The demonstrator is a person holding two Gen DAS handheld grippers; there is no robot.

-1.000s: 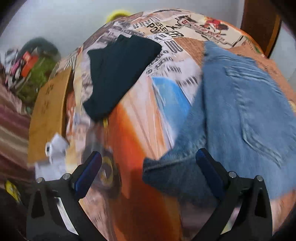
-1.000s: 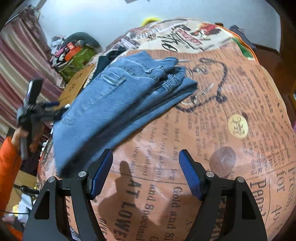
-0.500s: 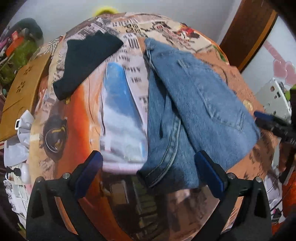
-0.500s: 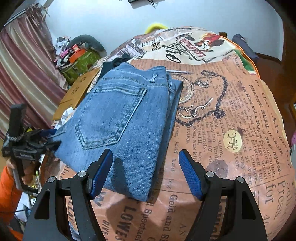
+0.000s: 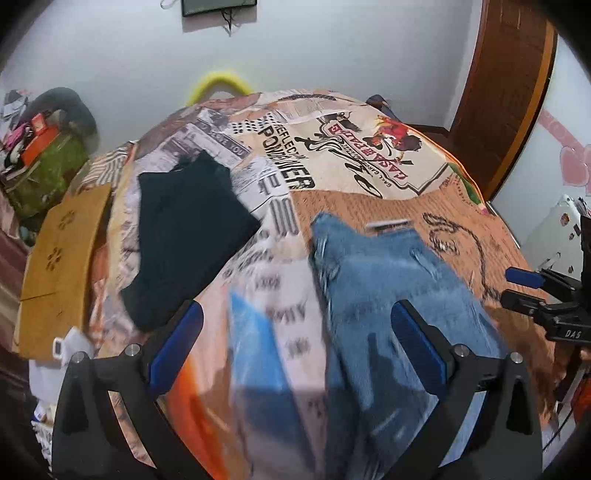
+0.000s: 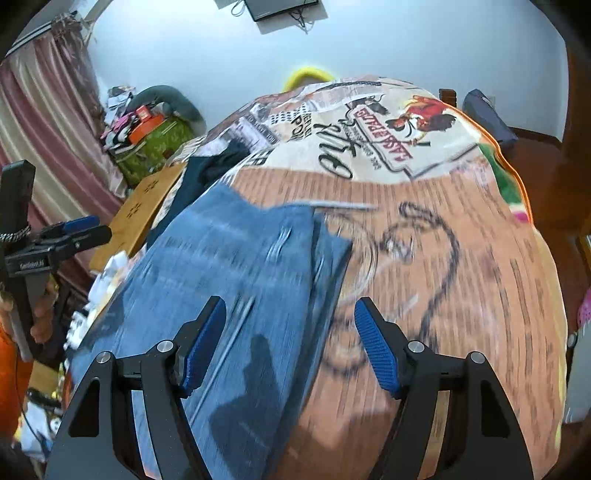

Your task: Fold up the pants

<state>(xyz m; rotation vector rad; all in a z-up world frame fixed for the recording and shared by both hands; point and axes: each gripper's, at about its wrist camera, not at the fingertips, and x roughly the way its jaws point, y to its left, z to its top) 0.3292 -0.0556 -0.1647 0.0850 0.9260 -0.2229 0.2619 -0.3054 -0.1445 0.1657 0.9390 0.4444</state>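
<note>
Motion blur smears the folded jeans [image 5: 384,280] and the printed bedspread [image 6: 461,280] in both wrist views, so seams, stitching and the smaller lettering cannot be read. The near end of the jeans is hidden behind the gripper frames and cut off by the bottom edge. The dark garment [image 6: 210,166] is mostly covered by the jeans in the right view, and the wall screen [image 5: 218,7] is cropped by the top edge.
</note>
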